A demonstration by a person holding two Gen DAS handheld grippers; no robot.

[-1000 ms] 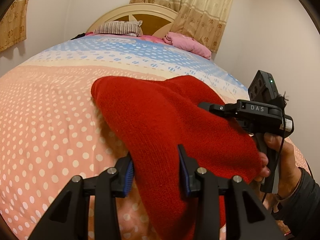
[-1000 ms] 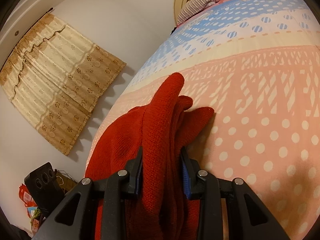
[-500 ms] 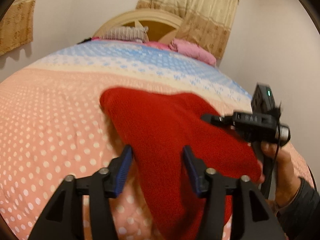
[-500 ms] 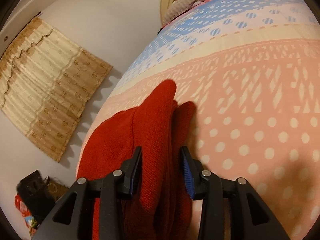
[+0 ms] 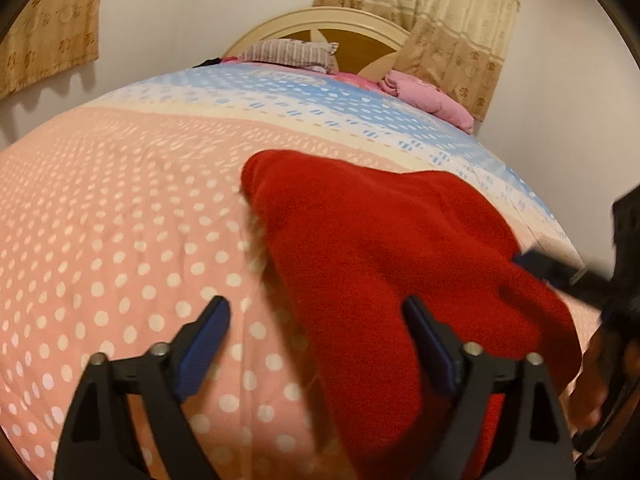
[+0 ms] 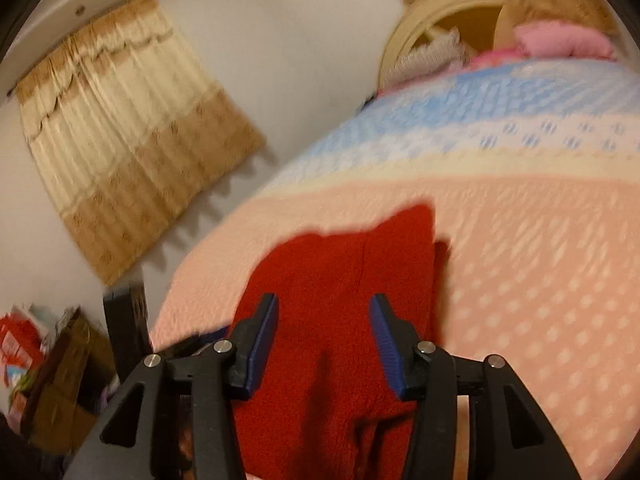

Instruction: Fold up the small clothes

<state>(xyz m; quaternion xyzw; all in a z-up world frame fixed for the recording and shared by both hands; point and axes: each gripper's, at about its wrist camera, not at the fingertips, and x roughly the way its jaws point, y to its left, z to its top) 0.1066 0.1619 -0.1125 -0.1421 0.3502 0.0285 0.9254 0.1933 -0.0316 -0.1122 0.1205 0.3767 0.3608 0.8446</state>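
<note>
Left tool [image 5: 316,332] is spread wide and opening further, so you've let go: its blue pads [image 5: 202,346] sit clear of the fuzzy red knit garment [image 5: 384,264], which only overlaps the right-hand pad's side of the gap. Right tool [image 6: 322,334] is opening too, and the red knit runs straight up between its pads without looking pinched. The garment lies folded on the pink polka-dot bedspread [image 5: 120,220], long axis running away from you toward the headboard, narrow end farthest out. It sits ahead and to the right of your left tool and dead centre under the right one, so the right hand is nearer for whatever comes next.

Compared with a second ago, both tools were clamped on the cloth and now neither is. The bundle has settled flatter too, with no ridge standing up.
</note>
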